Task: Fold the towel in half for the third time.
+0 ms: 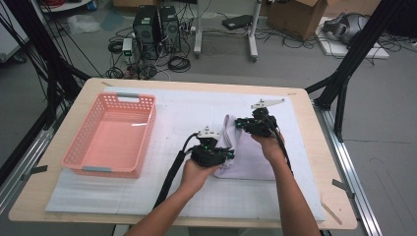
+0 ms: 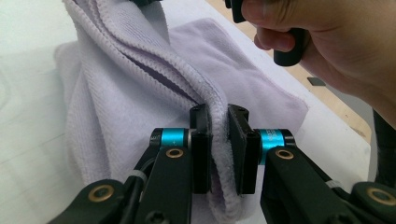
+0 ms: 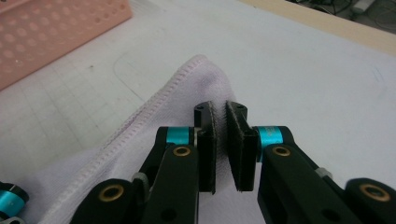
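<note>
- The lilac towel (image 1: 248,157) lies on the white mat (image 1: 187,196) of the worktop (image 1: 44,196), to the right of the pink basket (image 1: 110,135) and well apart from it; it looks part-folded, one layer lifted over the rest.
- The left gripper (image 1: 227,155) has its jaws nearly closed on a thick doubled edge of the towel (image 2: 140,84), at the towel's side nearer the basket. In the left gripper view the pile bulges between the pads, so the pinch takes several layers at once, probably so the fold moves as one piece.
- The right gripper (image 1: 241,123) is clamped on the towel's far corner (image 3: 196,79), farther from the basket. In the right gripper view the stitched hem runs into the narrow gap between its jaws, only a thin bit of cloth pinched.
- Holding two points on one edge keeps that edge taut, I judge, so it can be carried across without sagging or bunching.
- The basket stands empty and open-topped, with its long side toward the towel; it seems a likely place for the towel once folded.
- A loose pinch at the corner could let the hem slip out.
</note>
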A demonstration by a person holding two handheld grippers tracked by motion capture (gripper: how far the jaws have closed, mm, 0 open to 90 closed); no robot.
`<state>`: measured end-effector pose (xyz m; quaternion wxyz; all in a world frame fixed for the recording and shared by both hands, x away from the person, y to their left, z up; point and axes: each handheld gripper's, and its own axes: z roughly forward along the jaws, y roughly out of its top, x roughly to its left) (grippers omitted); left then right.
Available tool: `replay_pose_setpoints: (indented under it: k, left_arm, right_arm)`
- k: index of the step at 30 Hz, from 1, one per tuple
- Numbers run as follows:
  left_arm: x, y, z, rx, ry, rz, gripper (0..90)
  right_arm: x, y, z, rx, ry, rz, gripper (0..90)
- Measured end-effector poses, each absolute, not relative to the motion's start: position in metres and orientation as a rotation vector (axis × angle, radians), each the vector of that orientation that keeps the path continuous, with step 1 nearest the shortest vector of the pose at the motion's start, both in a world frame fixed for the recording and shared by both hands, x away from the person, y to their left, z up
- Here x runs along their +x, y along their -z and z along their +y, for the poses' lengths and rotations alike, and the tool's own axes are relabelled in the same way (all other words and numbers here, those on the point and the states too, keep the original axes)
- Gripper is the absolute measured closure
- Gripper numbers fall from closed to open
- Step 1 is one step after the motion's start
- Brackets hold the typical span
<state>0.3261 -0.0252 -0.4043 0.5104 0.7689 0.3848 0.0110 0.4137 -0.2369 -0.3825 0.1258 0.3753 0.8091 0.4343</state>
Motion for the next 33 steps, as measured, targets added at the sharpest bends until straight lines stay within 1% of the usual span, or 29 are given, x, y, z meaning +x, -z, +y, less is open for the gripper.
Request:
replay_pose_setpoints:
  k: [6, 10, 11, 13, 17, 19, 22, 28, 30, 31, 33]
  left_arm:
    - [0.33, 0.409, -0.048, 1.864, -0.014, 0.928, 79.8]
    - [0.33, 0.411, -0.059, 1.844, -0.01, 0.9, 78.7]
    - [0.33, 0.411, -0.06, 1.833, -0.013, 0.886, 77.3]
    - [0.329, 0.409, -0.059, 1.811, -0.03, 0.865, 71.9]
    - [0.324, 0.403, -0.053, 1.805, -0.082, 0.789, 57.0]
    - [0.321, 0.399, -0.049, 1.803, -0.115, 0.745, 52.2]
    - [0.319, 0.397, -0.041, 1.784, -0.134, 0.728, 47.9]
    - [0.317, 0.401, -0.016, 1.803, -0.207, 0.731, 43.9]
    - [0.317, 0.406, -0.006, 1.789, -0.208, 0.749, 43.1]
    - [0.317, 0.406, -0.006, 1.789, -0.208, 0.749, 43.1]
    - [0.316, 0.415, 0.007, 1.796, -0.232, 0.751, 42.7]
  right_arm:
    - [0.411, 0.392, -0.256, 1.111, -1.24, 2.317, 83.1]
    - [0.41, 0.399, -0.266, 1.128, -1.232, 2.296, 83.1]
    - [0.409, 0.4, -0.269, 1.131, -1.229, 2.291, 83.1]
    - [0.408, 0.401, -0.275, 1.142, -1.219, 2.272, 83.1]
    - [0.407, 0.404, -0.288, 1.167, -1.209, 2.253, 83.1]
    - [0.407, 0.406, -0.294, 1.185, -1.201, 2.245, 83.1]
    - [0.405, 0.407, -0.302, 1.205, -1.202, 2.221, 83.1]
    - [0.404, 0.404, -0.314, 1.253, -1.152, 2.15, 82.8]
    - [0.404, 0.407, -0.317, 1.299, -1.141, 2.148, 82.2]
    - [0.404, 0.408, -0.318, 1.314, -1.13, 2.149, 80.2]
    - [0.403, 0.406, -0.318, 1.33, -1.103, 2.129, 74.6]
